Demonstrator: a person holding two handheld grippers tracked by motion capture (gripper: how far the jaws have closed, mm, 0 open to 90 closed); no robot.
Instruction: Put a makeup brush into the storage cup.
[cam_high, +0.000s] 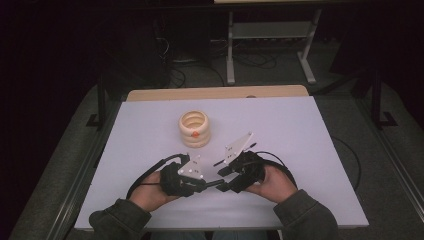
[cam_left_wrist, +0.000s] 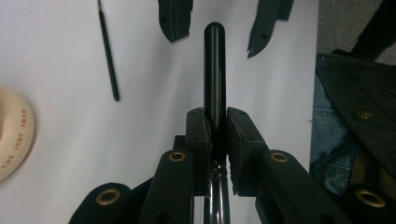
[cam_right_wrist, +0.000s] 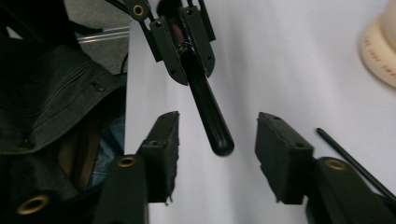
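Black rod offered from the left tool to the right tool above the white tabletop.

The left tool (cam_left_wrist: 215, 135) was clamped tight on a glossy black round-ended rod (cam_left_wrist: 215, 70), holding it level and pointing its free end toward the right tool (cam_right_wrist: 217, 154), probably to present that end for a second grip. The right tool's 2 jaws stood about half open on either side of the rod's tip, not yet pressing on it. A thin black stick (cam_left_wrist: 108, 51) lay loose on the white tabletop (cam_high: 300, 130) nearby, perhaps a part that belongs with the rod. A stack of 3 cream rings with an orange mark (cam_high: 195, 128) sat well apart, farther back, clear of the exchange.
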